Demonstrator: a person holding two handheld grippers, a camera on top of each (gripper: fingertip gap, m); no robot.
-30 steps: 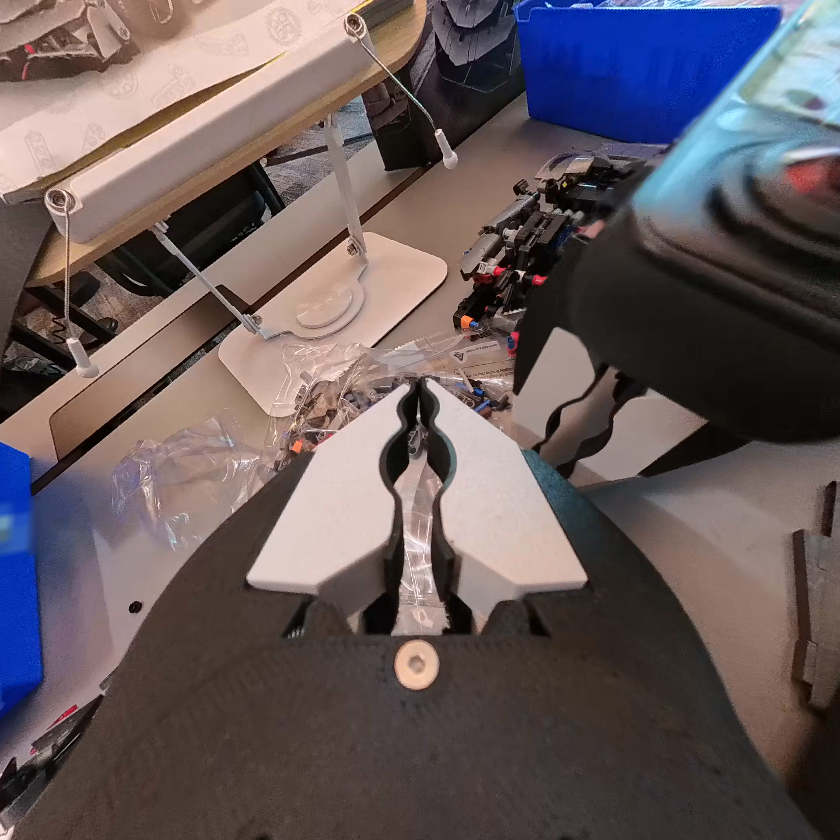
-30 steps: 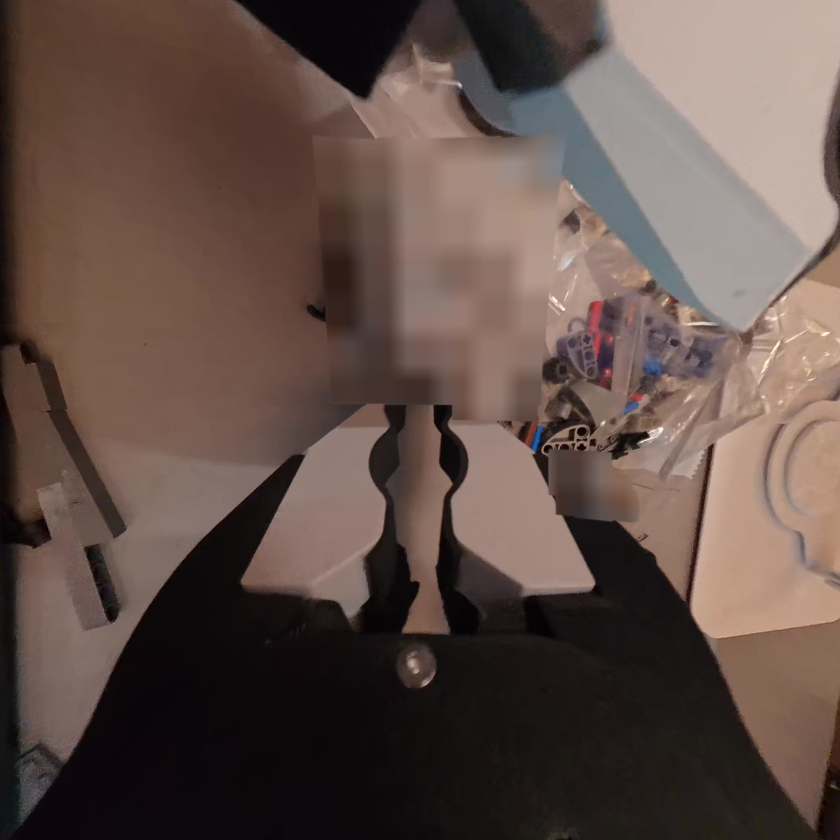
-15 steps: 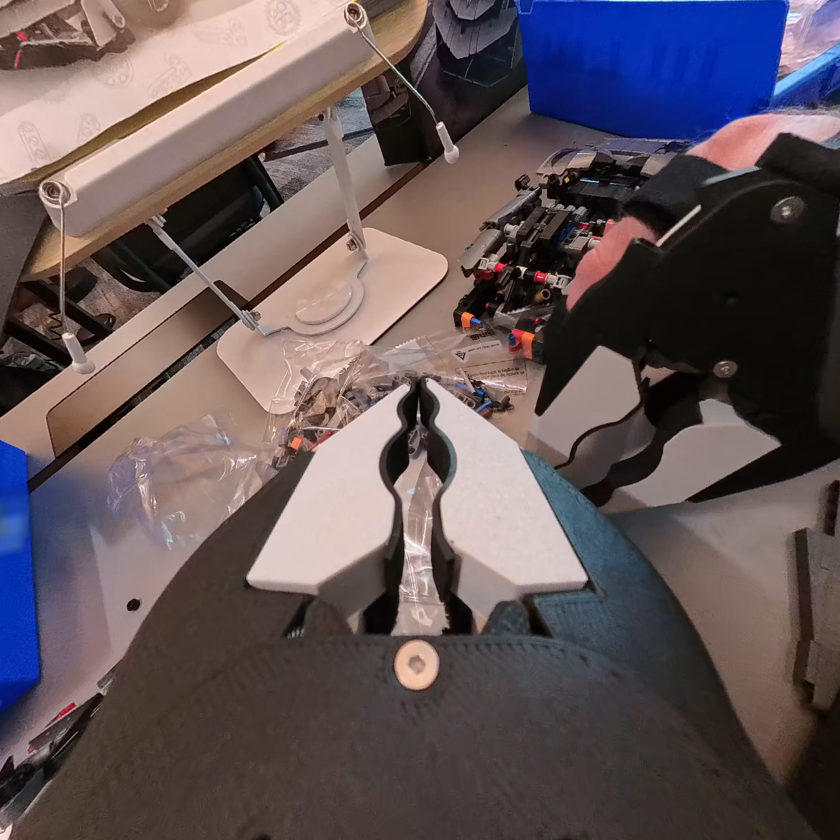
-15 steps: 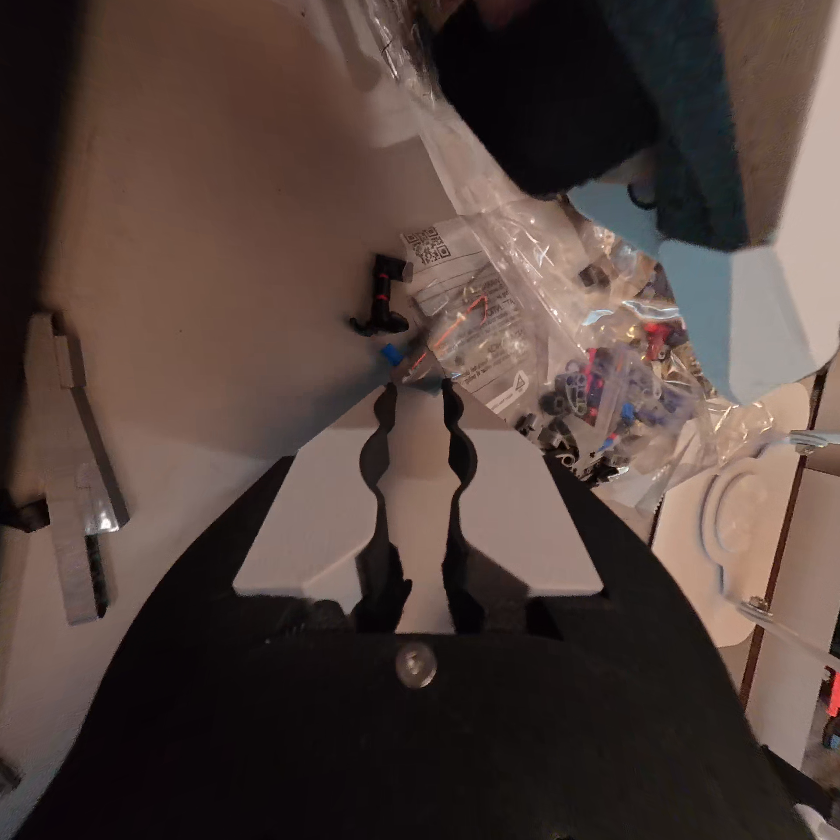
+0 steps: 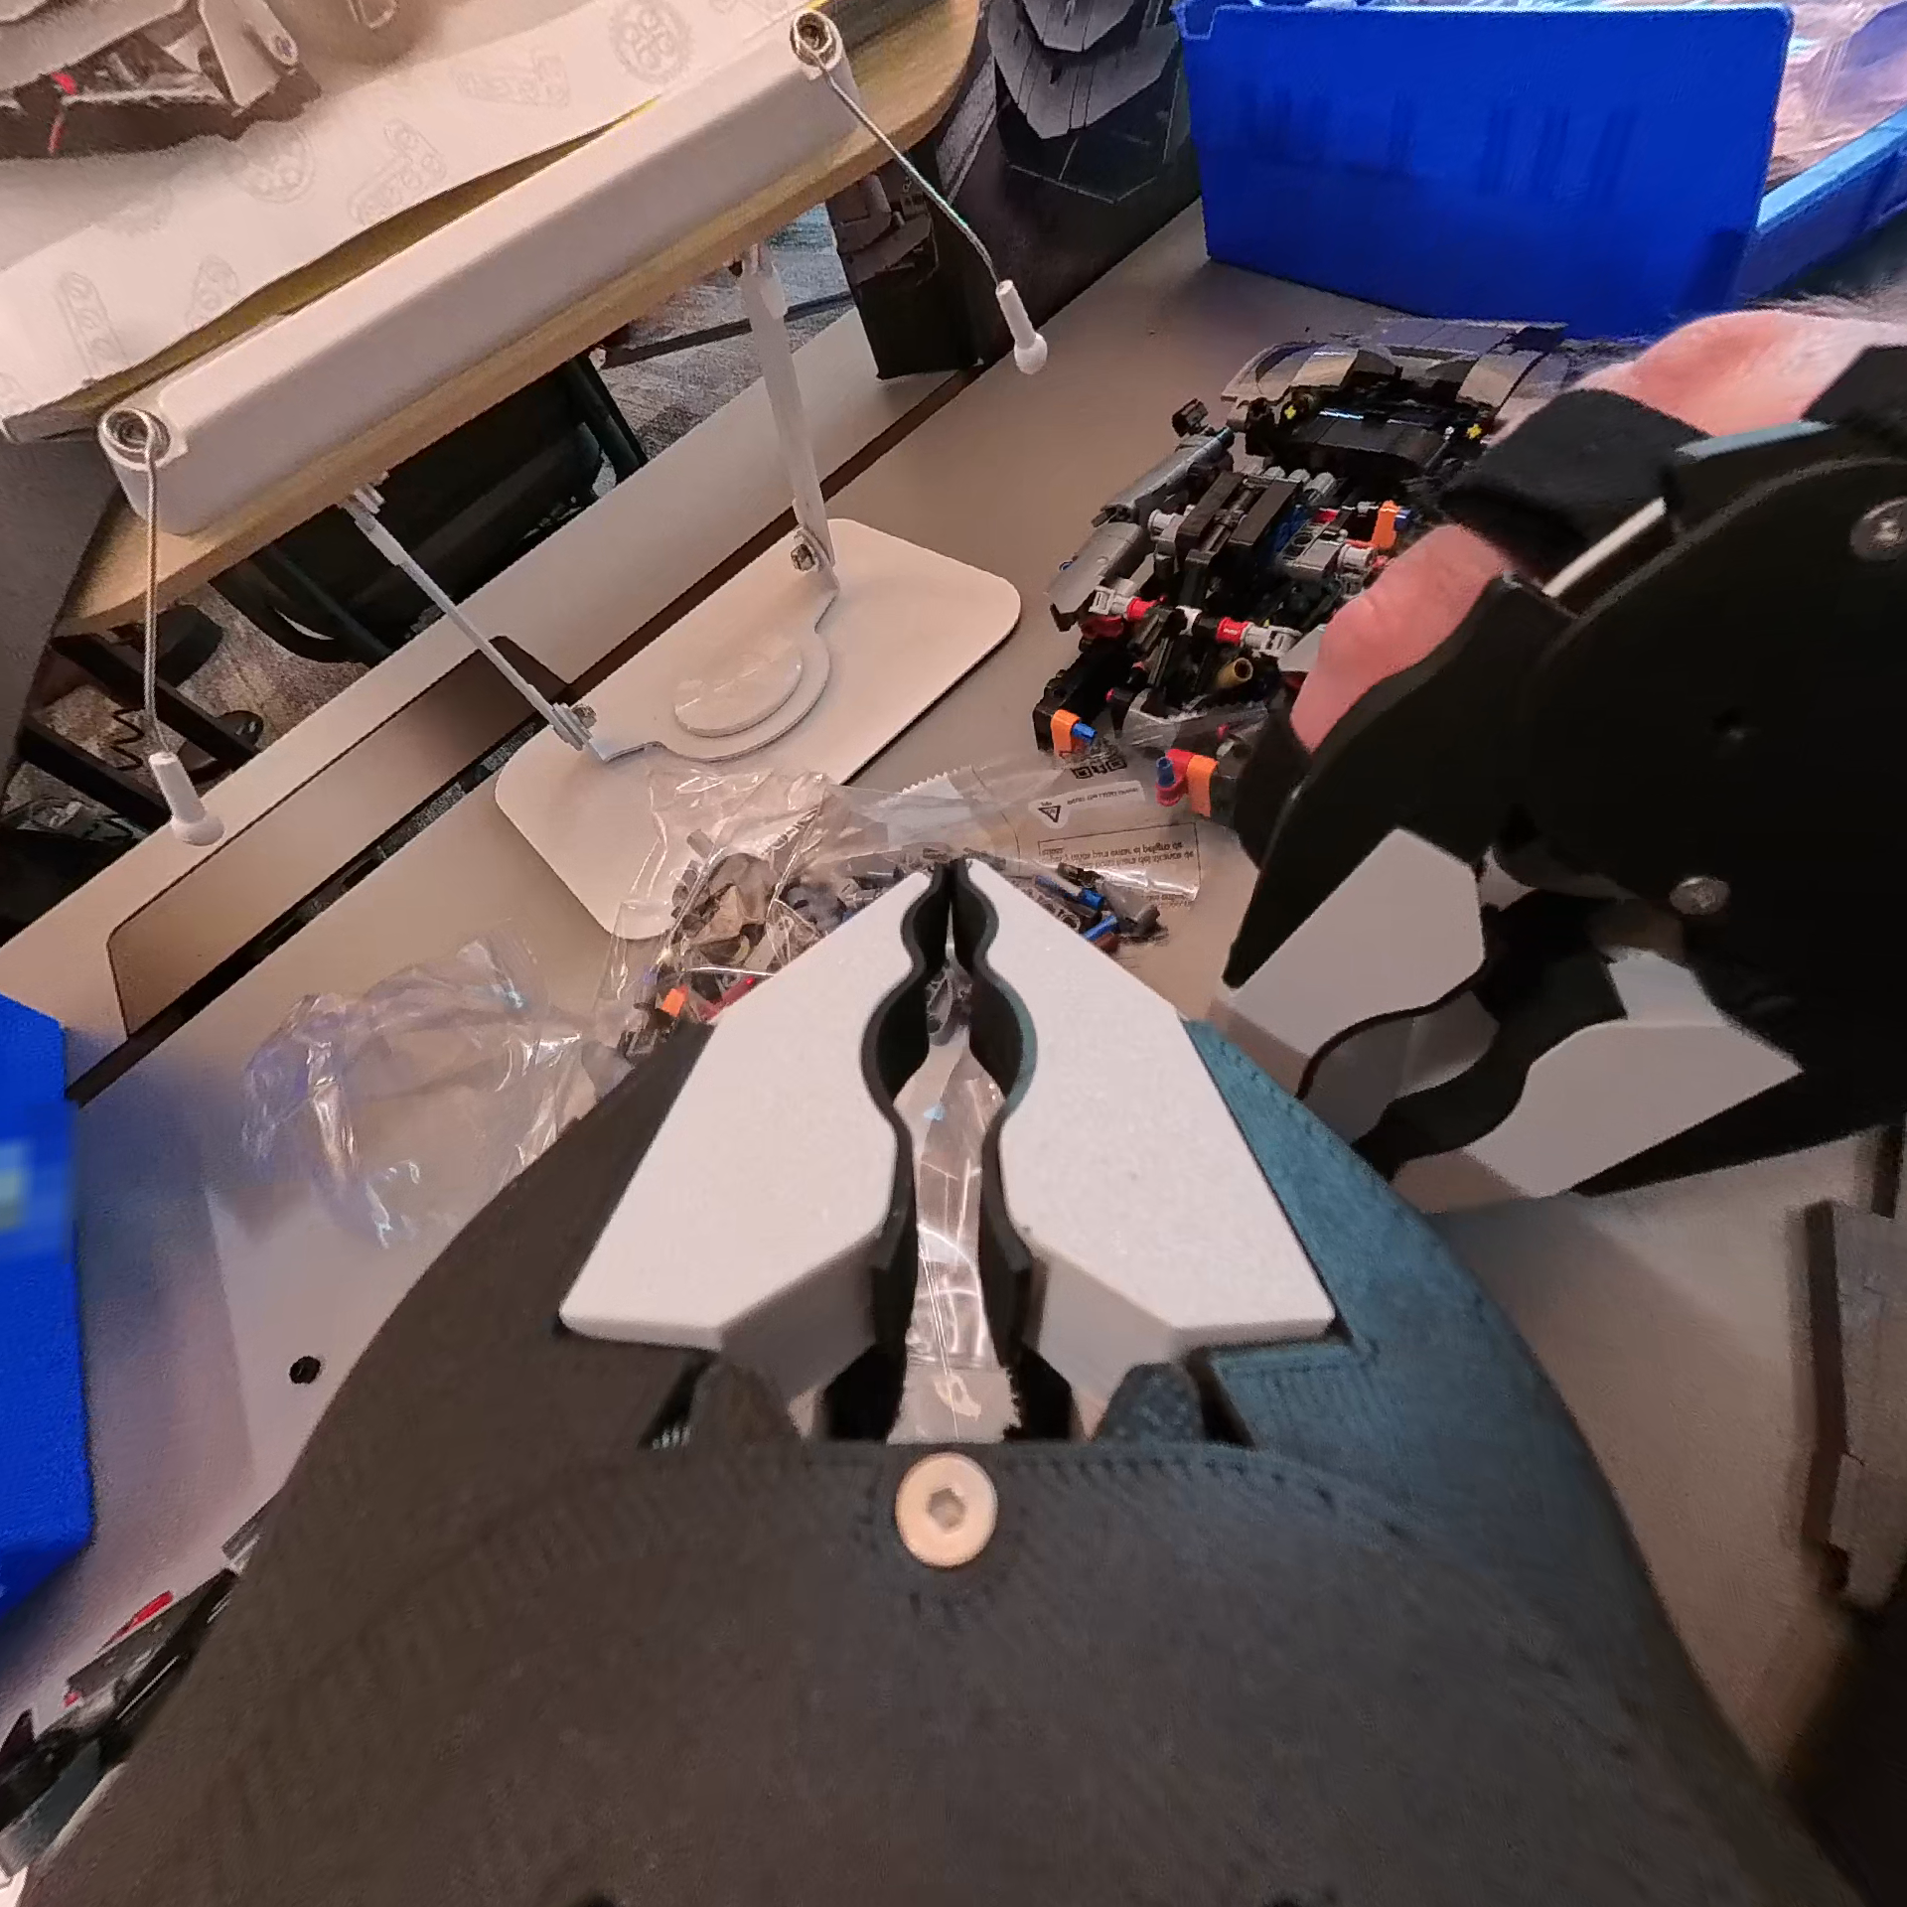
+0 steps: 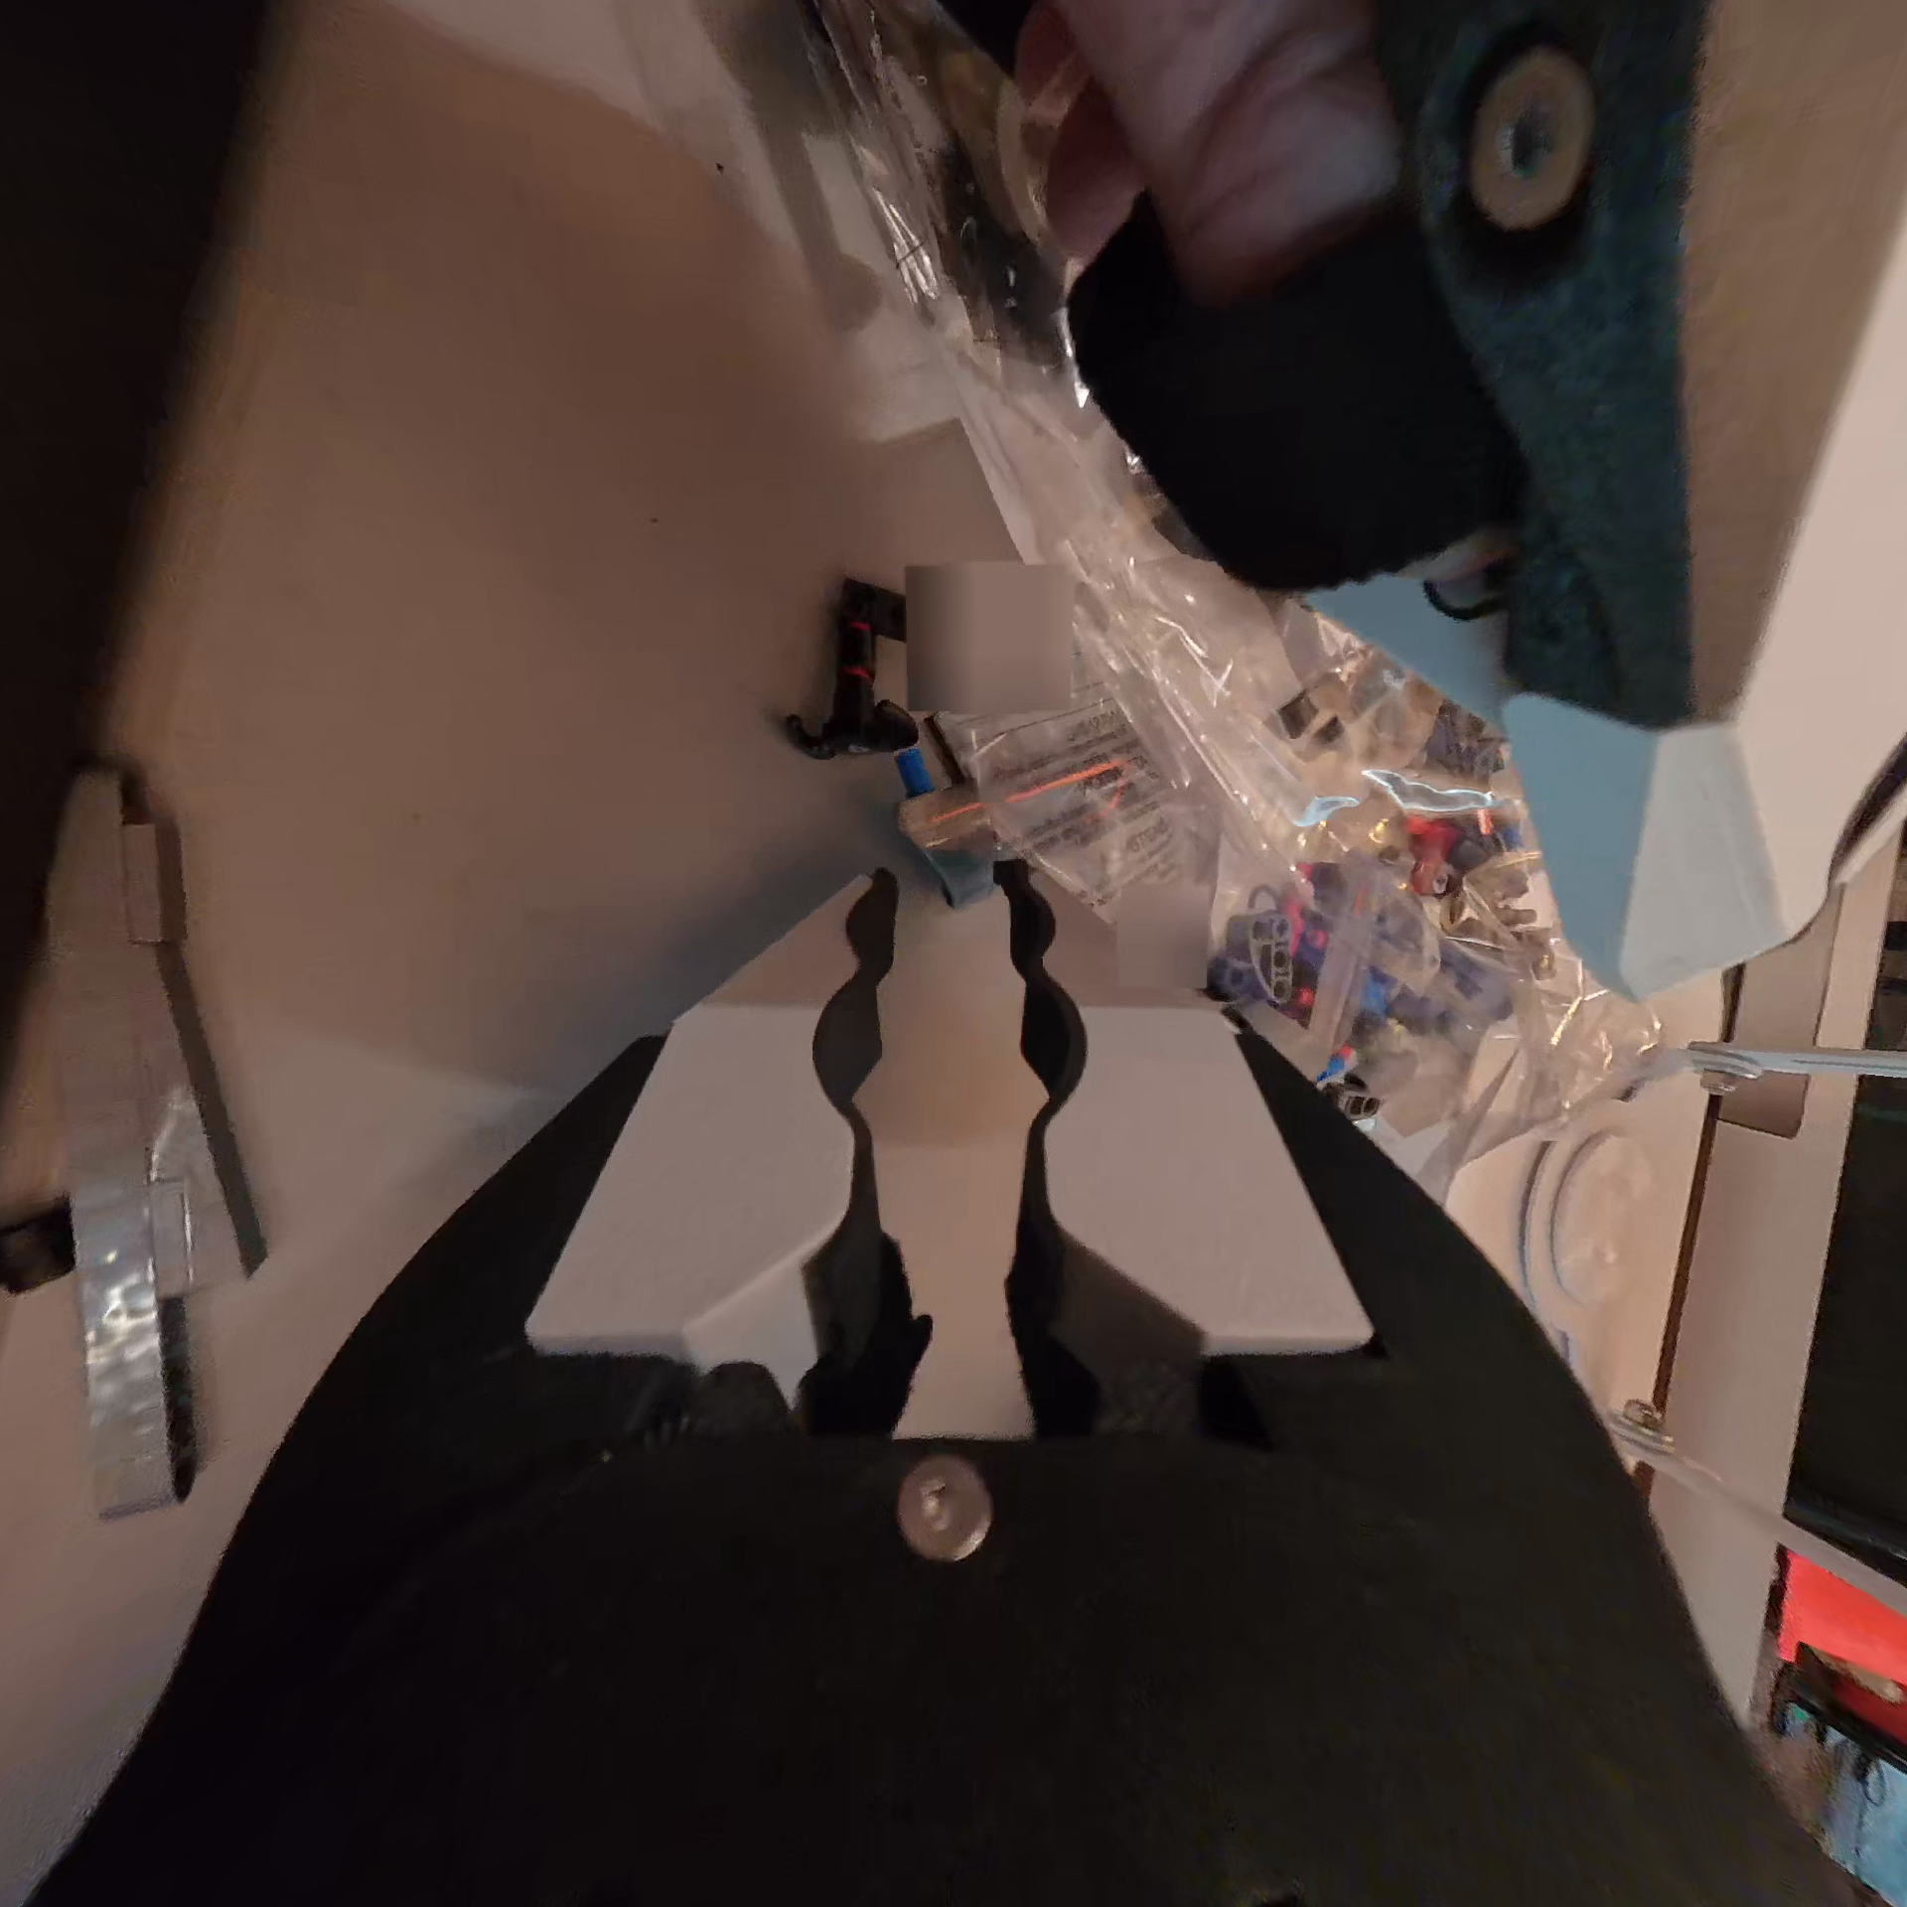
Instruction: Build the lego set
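Observation:
My left gripper [image 5: 951, 882] is shut on the clear film of a plastic bag of small lego parts [image 5: 826, 887], low over the table. The bag also shows in the right wrist view [image 6: 1342, 877], with the left gripper's fingers [image 6: 1703, 826] over it. My right gripper [image 6: 947, 877] is open, its tips at the bag's printed edge beside a small blue pin [image 6: 913, 769] and a black piece with red rings [image 6: 851, 681]. In the left wrist view it [image 5: 1280, 1032] is at the right. A part-built black and grey lego model [image 5: 1238, 578] lies behind.
A white book stand [image 5: 764, 660] holds the instruction booklet at the back left. A blue bin [image 5: 1476, 155] stands at the back right, a blue box [image 5: 31, 1290] at the left. An empty clear bag [image 5: 413, 1073] lies left of the parts bag. Grey flat pieces [image 6: 134, 1135] lie on the table. The left gripper's tips are roughly 10 centimeters from the right gripper's.
My right gripper has drawn back to the right and down from in front of the left camera, and its jaws have opened wider. My left gripper has stayed shut on the bag.

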